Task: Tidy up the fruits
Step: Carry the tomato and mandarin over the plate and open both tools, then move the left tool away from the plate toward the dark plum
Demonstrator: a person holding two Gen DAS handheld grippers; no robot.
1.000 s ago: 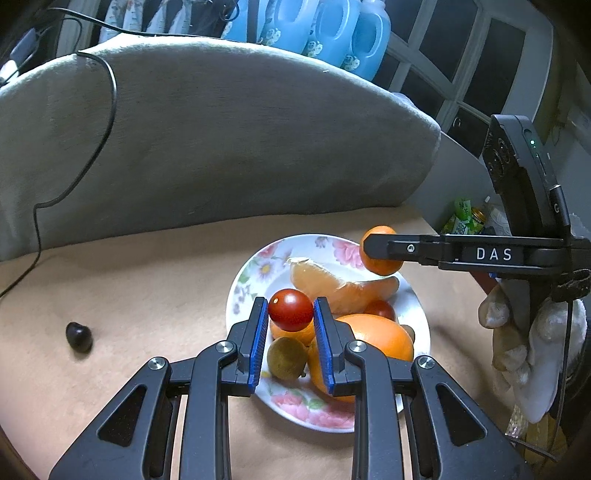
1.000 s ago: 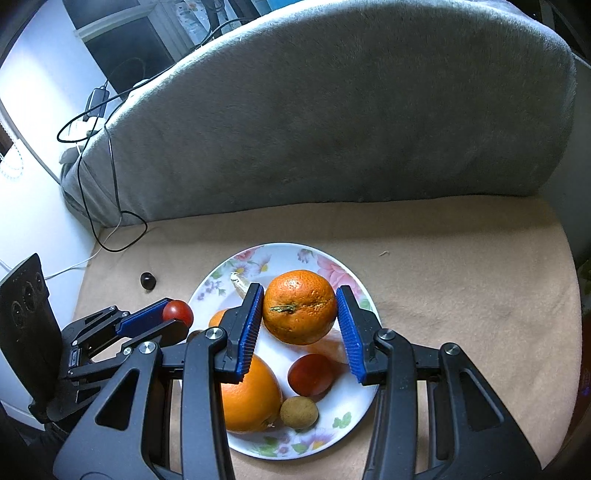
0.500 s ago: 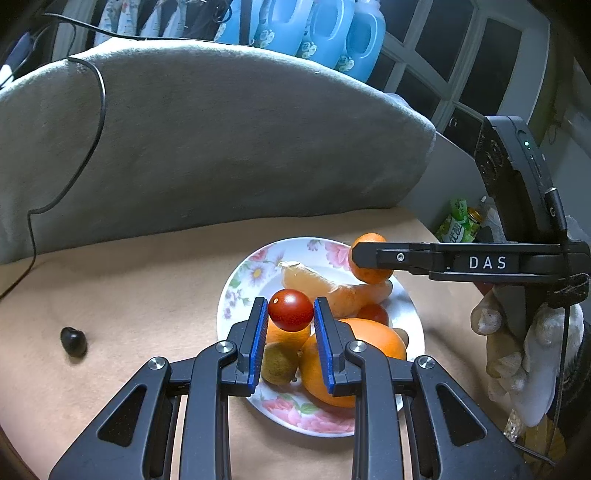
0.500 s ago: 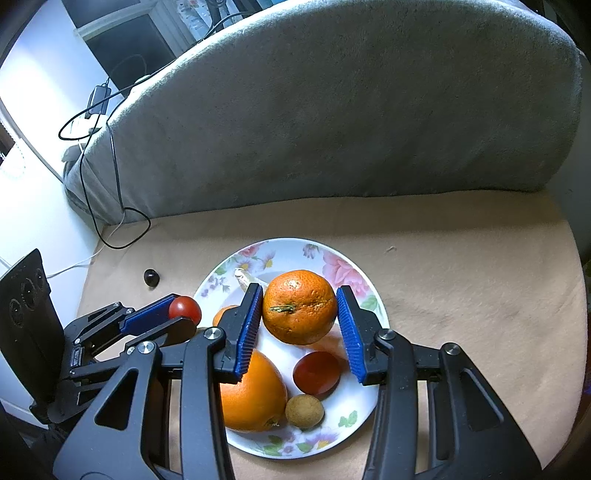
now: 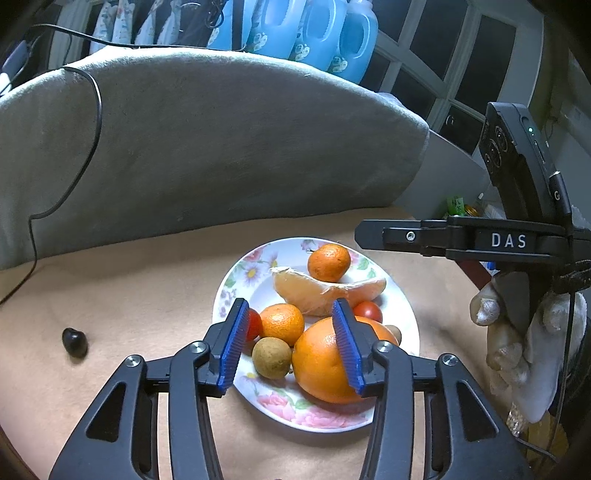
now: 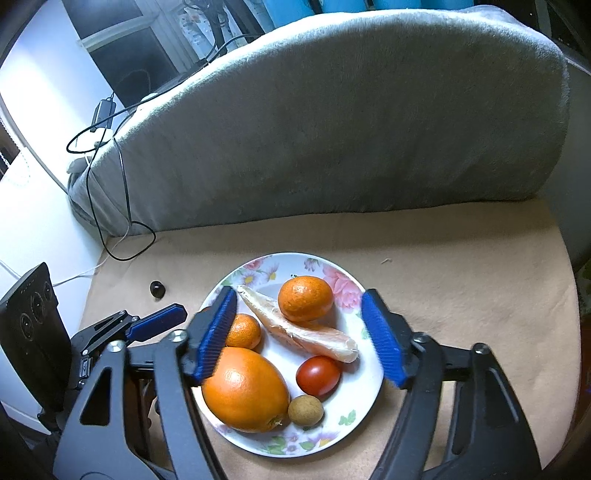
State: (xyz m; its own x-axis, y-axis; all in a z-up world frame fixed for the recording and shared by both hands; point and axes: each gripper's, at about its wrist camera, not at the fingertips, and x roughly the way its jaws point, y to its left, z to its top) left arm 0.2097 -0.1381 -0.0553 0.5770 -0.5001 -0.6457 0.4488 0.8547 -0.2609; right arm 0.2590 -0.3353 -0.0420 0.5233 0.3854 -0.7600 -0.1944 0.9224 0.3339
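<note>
A floral plate (image 5: pixel 258 260) (image 6: pixel 351 417) on the tan surface holds a large orange (image 5: pixel 325 365) (image 6: pixel 245 389), two mandarins (image 5: pixel 328 263) (image 5: pixel 281 326), a pomelo wedge (image 5: pixel 325 291) (image 6: pixel 303 334), two cherry tomatoes (image 5: pixel 254 325) (image 5: pixel 367 311) and a small brown fruit (image 5: pixel 271 357) (image 6: pixel 306 409). My left gripper (image 5: pixel 291 347) is open and empty just above the plate's near side. My right gripper (image 6: pixel 303 343) is open and empty over the plate; the far mandarin (image 6: pixel 304 298) lies below it. The right gripper's arm (image 5: pixel 443 236) reaches in from the right.
A small black object (image 5: pixel 74 341) (image 6: pixel 157 288) lies on the tan surface left of the plate. A grey cushion (image 5: pixel 203 147) rises behind, with a black cable (image 5: pixel 92 122) over it. Blue bottles (image 5: pixel 314 33) stand beyond it.
Both grippers opened. The left let go of the cherry tomato, which now lies at the plate's left side. The right let go of the mandarin, which now rests on the plate's far side.
</note>
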